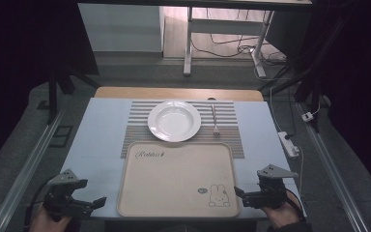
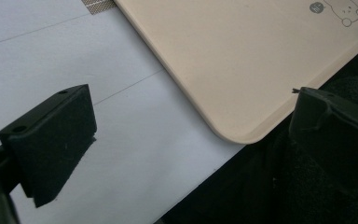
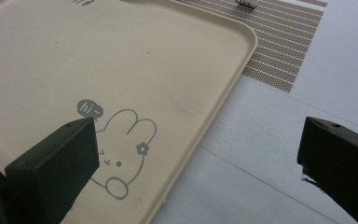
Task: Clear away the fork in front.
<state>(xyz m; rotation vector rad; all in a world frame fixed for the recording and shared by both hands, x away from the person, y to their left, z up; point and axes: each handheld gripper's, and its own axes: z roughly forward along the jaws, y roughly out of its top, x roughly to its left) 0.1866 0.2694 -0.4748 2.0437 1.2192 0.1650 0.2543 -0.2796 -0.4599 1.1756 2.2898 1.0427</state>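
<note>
A flat beige plastic tray with a rabbit drawing (image 1: 176,179) lies at the near edge of the pale blue table (image 1: 99,130), partly over a striped woven placemat (image 1: 232,128). The left tongs (image 1: 98,200) hang released just off its left corner, the right tongs (image 1: 237,192) released at its right edge. Beyond sit a round white plate (image 1: 174,121) and a metal fork (image 1: 214,121).

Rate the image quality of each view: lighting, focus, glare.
High view: dim and soft, dark at the sides, with the white plate the brightest thing. Left gripper view: the tray is evenly lit, the near black jaws blurred. Right gripper view: the rabbit print is crisp, with no strong glare.
</note>
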